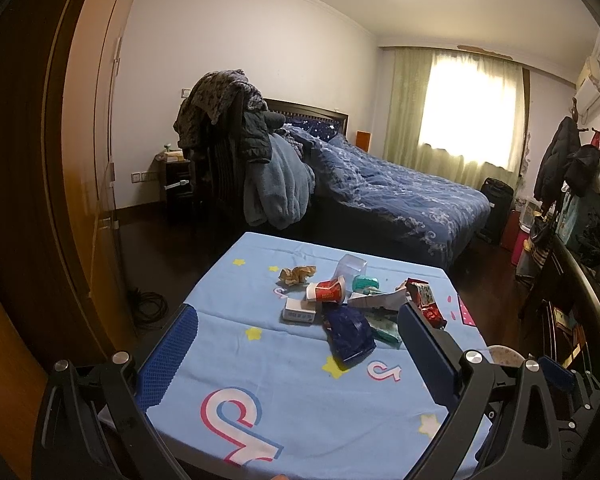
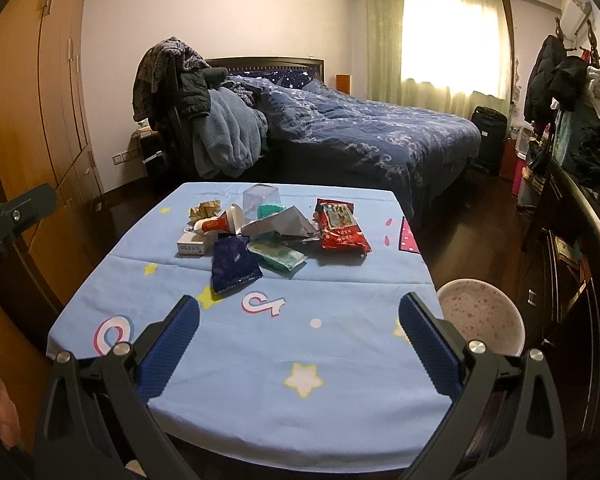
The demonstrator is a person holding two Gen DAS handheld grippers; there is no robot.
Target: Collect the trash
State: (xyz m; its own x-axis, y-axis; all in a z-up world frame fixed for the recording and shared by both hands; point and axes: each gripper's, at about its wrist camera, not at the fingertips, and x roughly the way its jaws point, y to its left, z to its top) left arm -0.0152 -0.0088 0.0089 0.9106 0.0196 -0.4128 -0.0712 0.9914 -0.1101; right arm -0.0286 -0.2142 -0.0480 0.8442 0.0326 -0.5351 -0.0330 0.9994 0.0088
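Wooden wardrobe (image 2: 40, 100) runs along the far left wall. Desk (image 2: 260, 380) covered in a light blue star-print cloth sits in the foreground, trash clustered on its far half. Left to right in that pile: crumpled brown paper (image 2: 205, 208) at the far left edge of the pile, small white box (image 2: 192, 245) just nearer, red-and-white paper cup (image 2: 222, 222) lying on its side touching the box, dark blue wrapper (image 2: 233, 264) nearest the cameras, clear plastic cup (image 2: 261, 200) upside down behind a teal item (image 2: 269, 210), grey folded cardboard (image 2: 280, 224) in the middle, green-white tissue pack (image 2: 278, 258) partly under it, red snack bag (image 2: 340, 226) at the right end. Left hand-held gripper (image 1: 296, 332) hangs over the near part of the desk, jaws wide apart, nothing between them; its right finger overlaps the red snack bag (image 1: 424, 300) in view, contact cannot be told. Right hand-held gripper (image 2: 298, 320) also spread wide, holding nothing, above bare cloth, well apart from the pile. White bowl-shaped bin with pink specks (image 2: 482, 316) sits just off the desk's right near corner. Bed with blue quilt (image 2: 360, 128) behind the desk, coat rack (image 2: 560, 72) far right.
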